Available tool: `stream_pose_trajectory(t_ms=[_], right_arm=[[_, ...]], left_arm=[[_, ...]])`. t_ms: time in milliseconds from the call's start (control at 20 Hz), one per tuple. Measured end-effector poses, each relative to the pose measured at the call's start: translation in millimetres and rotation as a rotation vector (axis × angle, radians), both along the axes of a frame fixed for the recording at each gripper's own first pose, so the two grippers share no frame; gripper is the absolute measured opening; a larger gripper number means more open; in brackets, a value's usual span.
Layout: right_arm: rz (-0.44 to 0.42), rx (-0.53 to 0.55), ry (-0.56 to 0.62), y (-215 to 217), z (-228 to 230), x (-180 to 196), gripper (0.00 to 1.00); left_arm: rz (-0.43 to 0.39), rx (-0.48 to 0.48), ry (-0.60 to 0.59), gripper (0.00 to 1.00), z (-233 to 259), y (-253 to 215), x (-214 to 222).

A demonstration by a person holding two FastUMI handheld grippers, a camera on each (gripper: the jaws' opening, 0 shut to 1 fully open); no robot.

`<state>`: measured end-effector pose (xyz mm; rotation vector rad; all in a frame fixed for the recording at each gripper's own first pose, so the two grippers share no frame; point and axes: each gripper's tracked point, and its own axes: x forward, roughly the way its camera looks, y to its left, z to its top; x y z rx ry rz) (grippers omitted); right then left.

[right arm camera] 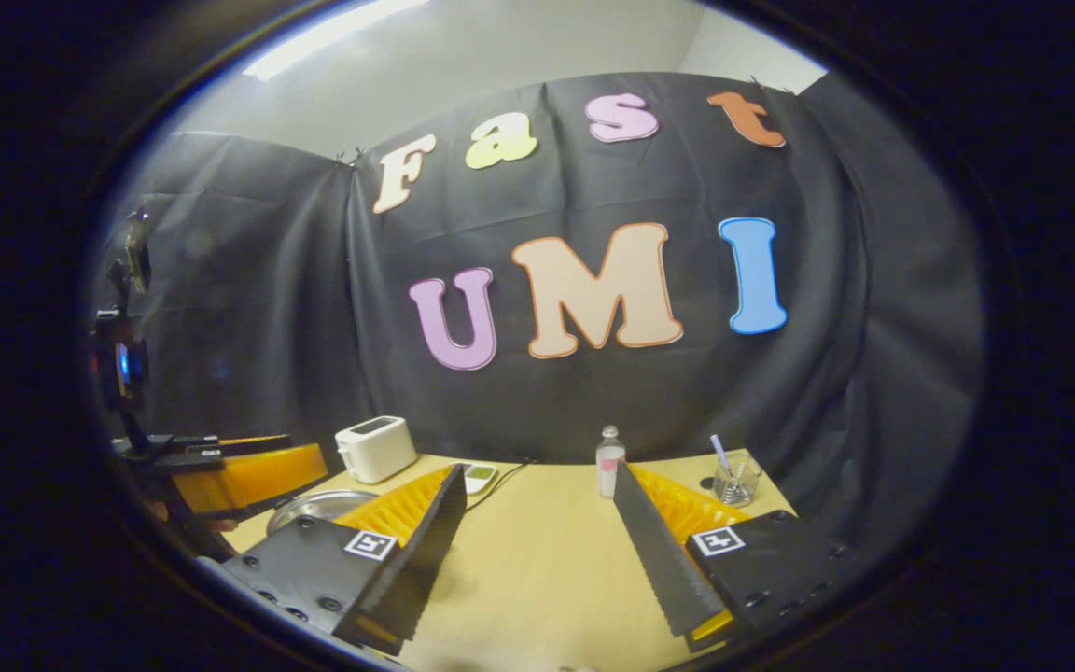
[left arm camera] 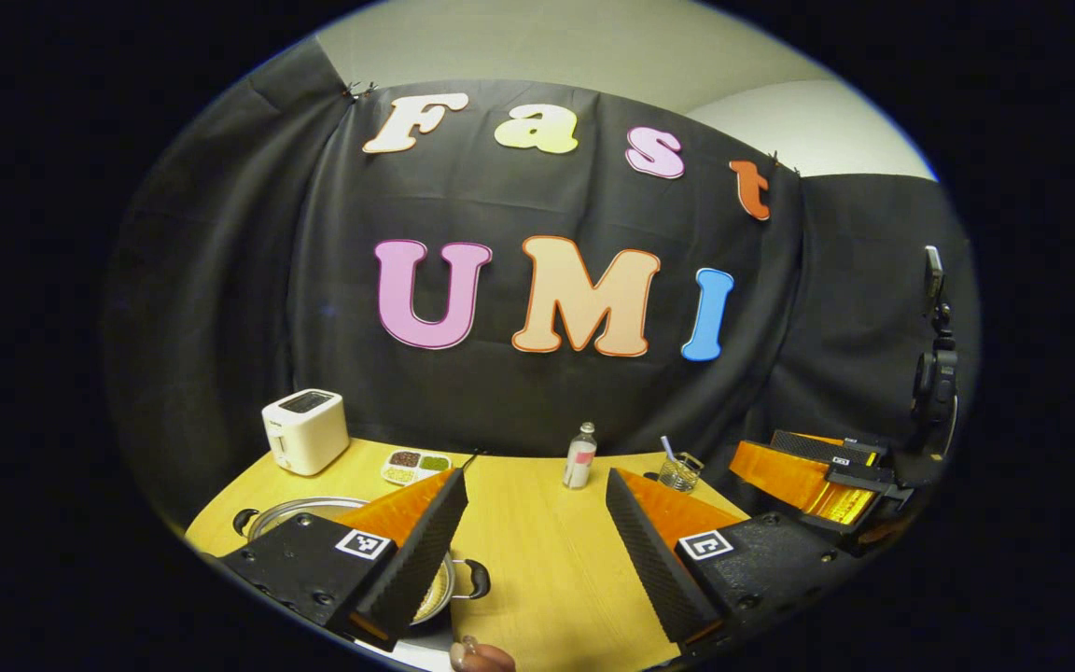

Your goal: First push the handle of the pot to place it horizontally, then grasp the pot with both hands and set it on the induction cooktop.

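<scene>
A steel pot [left arm camera: 290,511] stands low on the left of the wooden table [left arm camera: 537,560], partly under my left gripper's near finger. One of its black loop handles [left arm camera: 474,579] points right, the other [left arm camera: 243,521] points left. My left gripper [left arm camera: 537,476] hangs open above the table with nothing between its fingers. In the right gripper view the pot [right arm camera: 314,509] lies to the left, beyond the finger. My right gripper [right arm camera: 537,471] is open and holds nothing. Each gripper shows in the other's view: the right one [left arm camera: 808,476], the left one [right arm camera: 248,471].
At the back of the table stand a white toaster [left arm camera: 306,431], a small divided tray [left arm camera: 414,465], a little bottle [left arm camera: 580,457] and a glass with a straw [left arm camera: 679,471]. A cable [right arm camera: 500,485] runs by the tray. A camera mount [left arm camera: 935,373] stands at the side.
</scene>
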<state>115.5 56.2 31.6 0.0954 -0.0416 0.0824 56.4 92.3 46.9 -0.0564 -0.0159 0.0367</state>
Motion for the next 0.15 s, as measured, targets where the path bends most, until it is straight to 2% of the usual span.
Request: stream_pose_trajectory(t_ms=[50, 150], right_arm=[[-0.005, 0.004, -0.007, 1.9, 1.3, -1.2, 0.94], [-0.012, 0.001, -0.005, 2.6, -1.2, -3.7, 0.94]], left_arm=[[-0.004, 0.01, 0.007, 0.94, -0.9, 1.5, 0.2], [-0.015, 0.015, -0.002, 0.96, 0.6, 2.8, -0.6]])
